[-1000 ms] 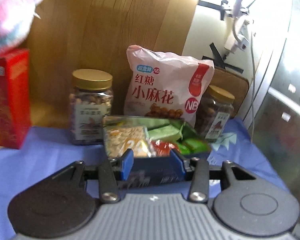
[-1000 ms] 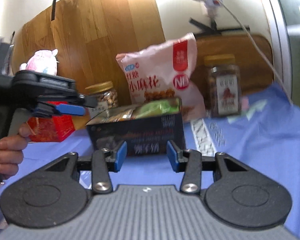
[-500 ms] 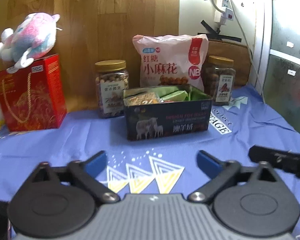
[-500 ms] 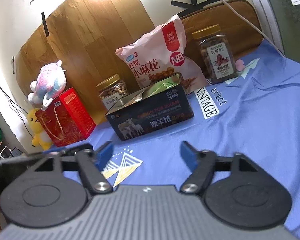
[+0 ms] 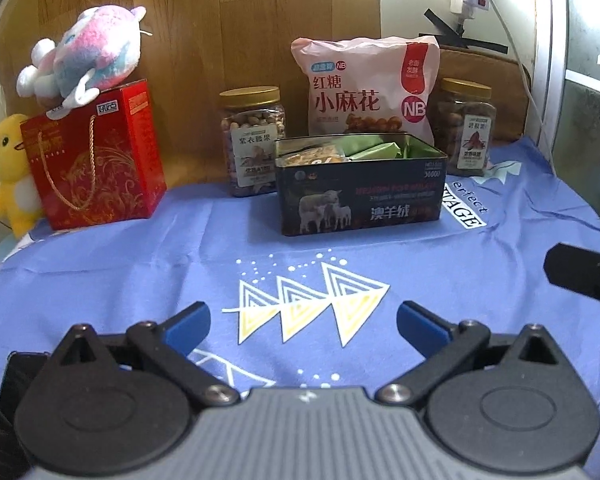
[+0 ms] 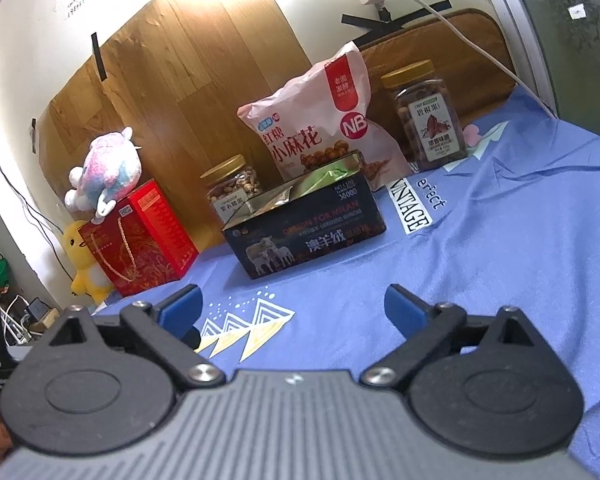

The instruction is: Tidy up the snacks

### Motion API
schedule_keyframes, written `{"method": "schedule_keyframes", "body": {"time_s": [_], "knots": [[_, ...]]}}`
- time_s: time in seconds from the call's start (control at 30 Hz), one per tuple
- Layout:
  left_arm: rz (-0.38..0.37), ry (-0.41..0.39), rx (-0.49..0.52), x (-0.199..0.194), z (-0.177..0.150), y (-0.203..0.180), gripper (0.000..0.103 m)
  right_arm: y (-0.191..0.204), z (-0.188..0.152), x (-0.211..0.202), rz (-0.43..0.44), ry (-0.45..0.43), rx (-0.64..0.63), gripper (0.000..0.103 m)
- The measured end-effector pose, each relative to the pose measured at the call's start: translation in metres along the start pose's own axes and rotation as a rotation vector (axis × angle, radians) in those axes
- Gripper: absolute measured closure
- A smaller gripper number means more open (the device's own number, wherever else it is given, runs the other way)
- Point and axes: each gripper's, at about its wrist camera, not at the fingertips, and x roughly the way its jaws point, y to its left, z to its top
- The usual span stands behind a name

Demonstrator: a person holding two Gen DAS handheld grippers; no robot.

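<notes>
A dark open tin with a sheep picture stands on the blue cloth, filled with green and orange snack packets. It also shows in the right wrist view. Behind it stand a pink snack bag and two gold-lidded nut jars. My left gripper is open and empty, well in front of the tin. My right gripper is open and empty, also back from the tin.
A red gift box with a pink plush toy on top stands at the left, a yellow duck toy beside it. A wooden board and a cabled wall are behind. Part of the right gripper shows at right.
Both grippers have pulled back from the tin and opened wide. The tin stays on the cloth in front of the pink bag.
</notes>
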Motion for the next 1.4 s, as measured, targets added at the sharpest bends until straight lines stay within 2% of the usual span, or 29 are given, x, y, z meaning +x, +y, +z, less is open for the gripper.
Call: {"method": "schedule_keyframes", "body": {"time_s": [0.37,0.8,1.4], "knots": [[0.059,-0.021,0.069,-0.001,-0.004,-0.014,0.000,0.000,-0.004,-0.003,0.014,0.006,0.000,0.003],[0.084,-0.009,0.086,0.004,-0.005,-0.021,0.000,-0.006,-0.006,-0.004,0.010,0.000,0.021,0.003],[0.074,0.036,0.098,0.009,-0.007,-0.024,0.000,-0.007,-0.006,-0.007,0.004,-0.011,0.020,0.003]]}}
